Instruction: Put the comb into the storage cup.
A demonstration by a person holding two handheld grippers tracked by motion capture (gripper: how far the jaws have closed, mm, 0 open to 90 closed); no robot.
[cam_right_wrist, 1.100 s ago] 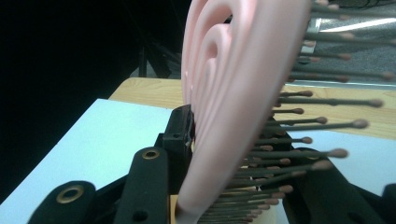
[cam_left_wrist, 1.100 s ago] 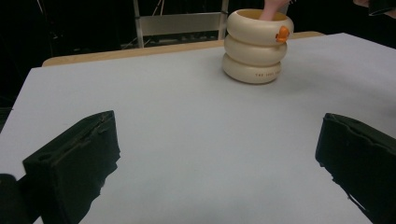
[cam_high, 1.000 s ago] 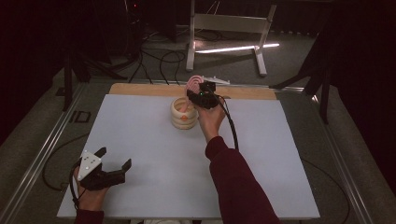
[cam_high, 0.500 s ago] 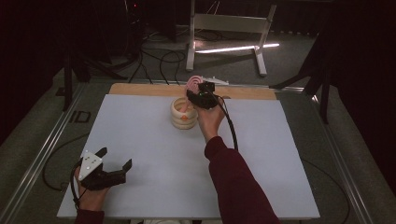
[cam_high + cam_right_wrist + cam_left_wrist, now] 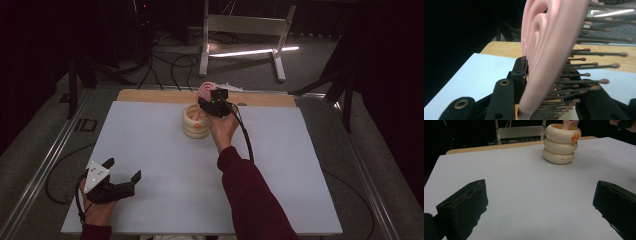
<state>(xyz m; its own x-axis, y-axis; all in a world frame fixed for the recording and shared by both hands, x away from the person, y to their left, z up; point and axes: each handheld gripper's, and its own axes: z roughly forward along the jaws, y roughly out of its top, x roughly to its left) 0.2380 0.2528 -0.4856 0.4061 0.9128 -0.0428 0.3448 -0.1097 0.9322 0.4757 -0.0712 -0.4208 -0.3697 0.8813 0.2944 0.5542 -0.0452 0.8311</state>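
- A pink hairbrush (image 5: 549, 50) stands clamped in the right claw (image 5: 212, 102), its head above the claw and its bristles fanning out to one side in the right gripper view.
- The brush's handle end dips into a cream ringed holder (image 5: 195, 121), a cup shaped like three stacked rings with a small orange duck mark (image 5: 575, 137) on its upper ring; the pink handle (image 5: 568, 123) shows inside the rim in the left gripper view.
- The holder stands toward the far side of the white worktop (image 5: 150, 150), near the bare wooden strip (image 5: 150, 95) along its far edge.
- The step in hand appears to be either seating the brush in the holder or drawing it out; the pictures alone do not settle which. Either way, the next move calls for a straight vertical path so the handle does not catch the rim and tip the light holder.
- The left claw (image 5: 122, 172) rests at the near left corner of the worktop, well apart from the holder, its jaws spread wide and holding nothing.
- Beyond the worktop, cables (image 5: 170, 60) and a pale metal stand (image 5: 245, 25) lie on the dark floor.
- Against the frames from a second and half a second ago, almost nothing differs: the right hand (image 5: 222, 127) stays over the holder and the left claw keeps its place.
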